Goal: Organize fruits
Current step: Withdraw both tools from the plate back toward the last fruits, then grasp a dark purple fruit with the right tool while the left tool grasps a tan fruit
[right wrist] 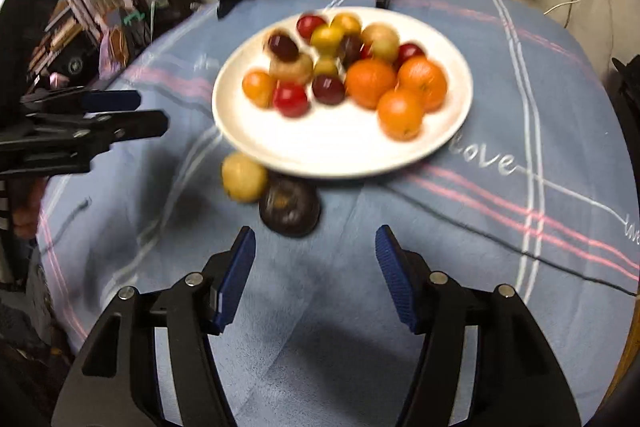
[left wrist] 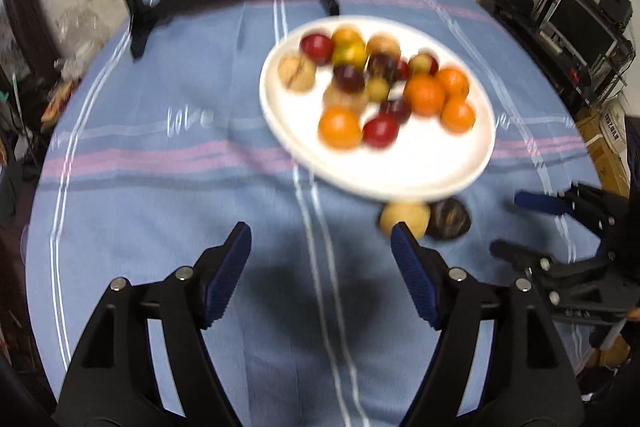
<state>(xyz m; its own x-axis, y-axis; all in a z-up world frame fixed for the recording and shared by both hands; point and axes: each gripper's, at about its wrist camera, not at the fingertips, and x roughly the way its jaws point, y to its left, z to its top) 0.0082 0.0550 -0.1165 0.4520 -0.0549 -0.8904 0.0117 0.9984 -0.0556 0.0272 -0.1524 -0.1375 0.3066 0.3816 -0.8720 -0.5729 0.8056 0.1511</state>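
Left wrist view showed the left claw (left wrist: 321, 243) spread wide and holding nothing, poised above the blue striped cloth (left wrist: 160, 211) that covered the bench. Just beyond its right finger (left wrist: 412, 275), a yellow fruit (left wrist: 404, 218) and a dark brown fruit (left wrist: 449, 218) lay touching each other on the cloth, tucked against the near rim of the white plate (left wrist: 400, 171). The plate carried a blurred heap of fruit: oranges (left wrist: 424, 95) toward the right, red fruits (left wrist: 380, 131) and dark ones mixed through the middle, pale tan ones on the left. At the far edge of the bench stood a black stand (left wrist: 136, 7).

Right wrist view showed the right claw (right wrist: 315, 241) likewise wide apart and empty, above bare cloth. The dark brown fruit (right wrist: 289, 207) lay just ahead of it, slightly left, with the yellow fruit (right wrist: 244, 177) touching it on the far left side; both sat off the plate (right wrist: 344, 155) at its near rim. The left claw (right wrist: 150, 113) reached in from the left edge, well apart from the fruits. Motion blur softened everything on the plate.
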